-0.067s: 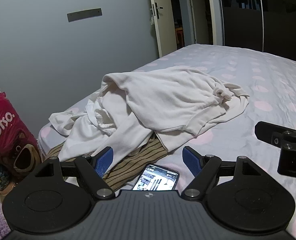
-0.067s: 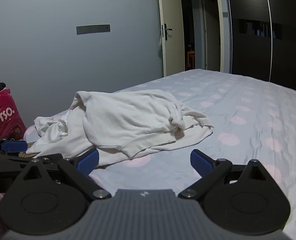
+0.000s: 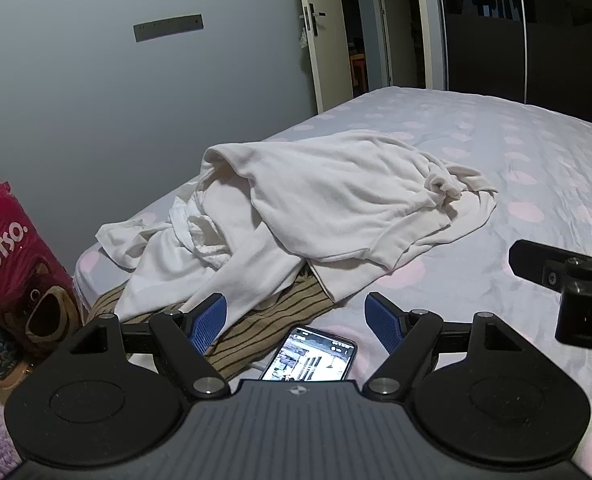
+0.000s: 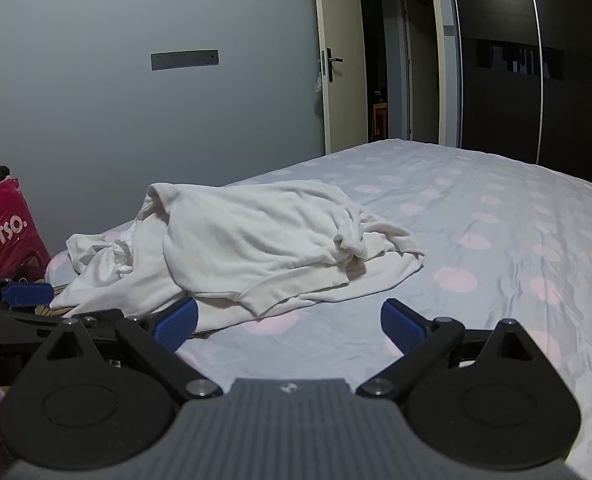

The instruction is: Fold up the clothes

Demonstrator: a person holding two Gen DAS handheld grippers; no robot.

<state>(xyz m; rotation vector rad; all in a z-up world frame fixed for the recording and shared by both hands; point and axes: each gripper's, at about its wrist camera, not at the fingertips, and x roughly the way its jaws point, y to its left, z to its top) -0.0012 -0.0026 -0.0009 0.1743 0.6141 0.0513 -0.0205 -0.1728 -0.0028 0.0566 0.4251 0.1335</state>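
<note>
White clothes heaped on polka-dot bed, phone near, left tongs and right tongs both wide open, empty.

Unfolded clothes heaped on the bed's near left corner

A white long-sleeved top lies crumpled on the spotted bedsheet, its body humped up and draped over the rest of the pile, one cuffed sleeve bunched at the right end and its hem spread flat toward the near edge. Under and to the left of it sits a second, thinner white garment, twisted and wrinkled, trailing toward the mattress corner. A brown garment with dark stripes pokes out from beneath both at the near side, lying flat on the sheet. Nothing in the pile is folded.
</note>
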